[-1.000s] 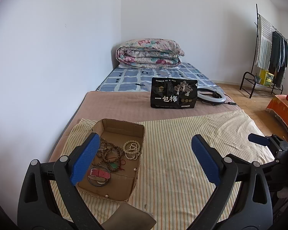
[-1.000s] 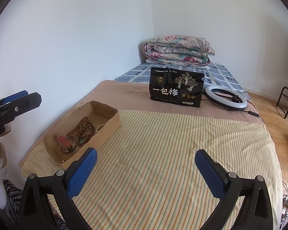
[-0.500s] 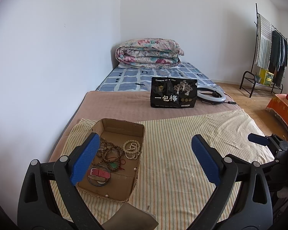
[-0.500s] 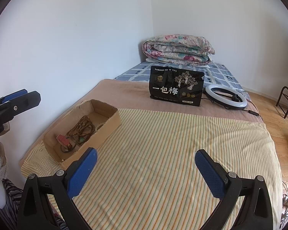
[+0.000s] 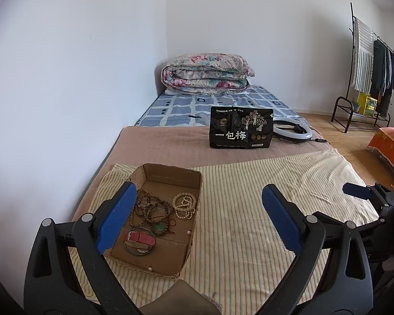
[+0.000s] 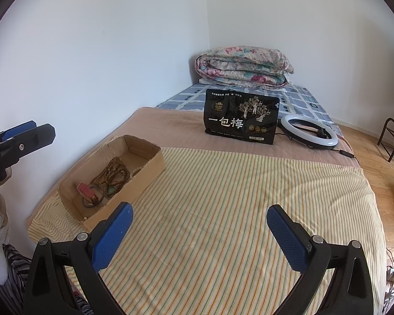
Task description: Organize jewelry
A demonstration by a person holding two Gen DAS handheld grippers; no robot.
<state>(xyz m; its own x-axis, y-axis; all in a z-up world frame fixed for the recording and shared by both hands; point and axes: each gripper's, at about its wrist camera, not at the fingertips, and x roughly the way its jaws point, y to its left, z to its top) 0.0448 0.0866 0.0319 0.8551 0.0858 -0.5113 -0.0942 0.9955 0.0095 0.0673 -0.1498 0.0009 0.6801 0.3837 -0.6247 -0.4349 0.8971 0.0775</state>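
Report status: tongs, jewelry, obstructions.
Left tongs open, empty. Right tongs open, empty. Jewelry untouched in cardboard box. Nothing blocking.

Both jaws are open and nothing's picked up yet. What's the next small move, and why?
Probably lower the left gripper toward the cardboard box and line up on the white bead strand. Both grippers are open and empty; all the jewelry lies in that box, which sits nearer the left gripper, and that strand lies apart from the tangled brown beads.

Box on sheet at bed's left; beads, watch inside, perhaps a bangle beneath. Pouch behind, ring light right of it, quilt farthest back.
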